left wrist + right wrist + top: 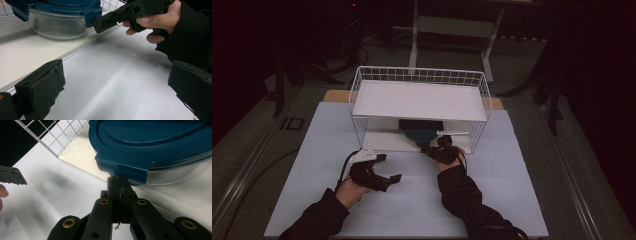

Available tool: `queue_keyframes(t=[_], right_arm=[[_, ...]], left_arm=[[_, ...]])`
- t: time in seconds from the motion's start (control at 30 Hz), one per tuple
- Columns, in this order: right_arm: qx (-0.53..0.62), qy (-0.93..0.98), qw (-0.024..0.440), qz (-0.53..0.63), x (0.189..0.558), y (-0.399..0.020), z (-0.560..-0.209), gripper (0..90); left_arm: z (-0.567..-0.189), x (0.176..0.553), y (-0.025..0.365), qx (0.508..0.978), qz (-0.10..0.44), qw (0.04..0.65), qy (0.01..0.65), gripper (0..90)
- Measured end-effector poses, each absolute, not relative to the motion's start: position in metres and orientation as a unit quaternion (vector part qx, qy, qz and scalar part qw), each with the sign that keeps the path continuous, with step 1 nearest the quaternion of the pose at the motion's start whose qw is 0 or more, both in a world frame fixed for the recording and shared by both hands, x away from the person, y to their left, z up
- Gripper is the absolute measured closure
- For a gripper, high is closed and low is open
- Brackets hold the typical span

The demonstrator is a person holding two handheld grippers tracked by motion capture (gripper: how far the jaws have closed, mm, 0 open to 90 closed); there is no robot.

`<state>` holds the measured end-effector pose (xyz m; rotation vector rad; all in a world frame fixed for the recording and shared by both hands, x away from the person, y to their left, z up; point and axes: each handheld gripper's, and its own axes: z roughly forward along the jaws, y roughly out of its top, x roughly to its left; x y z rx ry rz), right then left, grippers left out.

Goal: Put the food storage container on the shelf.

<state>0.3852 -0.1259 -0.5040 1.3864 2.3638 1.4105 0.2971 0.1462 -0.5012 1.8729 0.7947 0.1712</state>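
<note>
High view dim, corners falling to near black; only the white table (412,200) and shelf top (419,100) catch overhead light. Gripper views brighter, soft shadows on the tabletop. Near jaws blurry (too close to focus), mild glare on the blue lid (155,142).

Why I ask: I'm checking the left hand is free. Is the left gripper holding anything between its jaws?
No: in the left gripper view the left gripper has its jaws standing wide apart over bare white table.
</note>
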Motion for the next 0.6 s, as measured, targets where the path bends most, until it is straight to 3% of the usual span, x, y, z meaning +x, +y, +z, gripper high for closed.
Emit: queue_keyframes(t=[0.1, 0.17, 0.27, 0.3, 0.33, 0.47, 0.6], right_arm=[[0.444, 0.767, 0.030, 0.462, 0.381, -0.124, -0.503, 84.0], [0.435, 0.771, 0.028, 0.465, 0.377, -0.124, -0.501, 77.2], [0.426, 0.772, 0.019, 0.472, 0.370, -0.127, -0.499, 59.6], [0.426, 0.772, 0.019, 0.472, 0.370, -0.127, -0.499, 59.6], [0.418, 0.775, 0.007, 0.474, 0.366, -0.129, -0.499, 45.5], [0.410, 0.771, 0.007, 0.486, 0.358, -0.135, -0.498, 26.6], [0.409, 0.765, 0.009, 0.497, 0.351, -0.141, -0.496, 22.3]], left_arm=[[-0.500, 0.297, 0.147, 0.785, 0.072, 0.519, 0.330, 0.9], [-0.498, 0.296, 0.148, 0.784, 0.071, 0.522, 0.328, 0.9], [-0.492, 0.295, 0.150, 0.786, 0.074, 0.523, 0.322, 0.9], [-0.492, 0.295, 0.150, 0.786, 0.074, 0.523, 0.322, 0.9], [-0.489, 0.294, 0.150, 0.789, 0.075, 0.521, 0.316, 0.9], [-0.484, 0.290, 0.151, 0.795, 0.072, 0.516, 0.310, 0.9], [-0.483, 0.288, 0.153, 0.794, 0.066, 0.518, 0.313, 0.9]])
